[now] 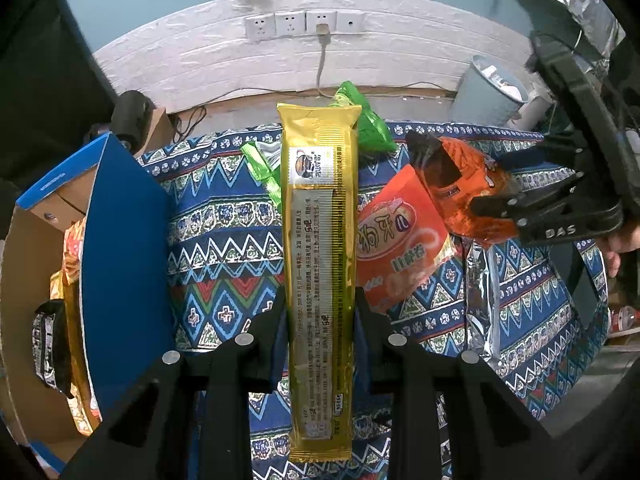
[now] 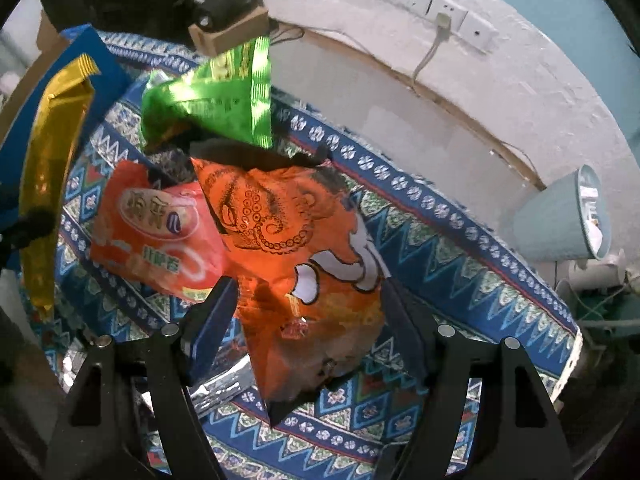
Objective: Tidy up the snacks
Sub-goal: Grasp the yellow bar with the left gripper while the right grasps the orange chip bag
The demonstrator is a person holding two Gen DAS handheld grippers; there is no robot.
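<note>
A woven cloth [image 1: 224, 240] in blue, white, red and green zigzag bands covers the desk and fills the middle of both views, its surface matte and lightly rumpled. At the left edge of the left wrist view stands an open cardboard box [image 1: 124, 248] with a smooth blue outer face and raw brown inside, and glossy packets stand on end within it. A pale ribbed waste bin [image 1: 486, 94] sits at the upper right beyond the desk, below a rough white-painted wall. The long gold foil packet [image 1: 320, 280], a slim flat bar with crimped ends and a silver printed panel, runs up the centre of that view; the left gripper [image 1: 320, 316] has its black fingers pressed against the packet's two long edges, pinching it. In the right wrist view the orange crinkly bag [image 2: 292, 264], printed with a dark cartoon figure and puffed like a pillow, sits in the centre between the right gripper's [image 2: 308, 304] fingers, which stand spread on either side of it; whether their pads touch the film I cannot tell. Just left of it a red-orange packet [image 2: 156, 236] with an oval label lies flat on the cloth. A shiny green foil packet [image 2: 224, 96] with sharp folded corners lies above it, near the upper centre. A strip of crumpled silver foil [image 1: 484, 300] lies on the cloth at the right of the left wrist view.
</note>
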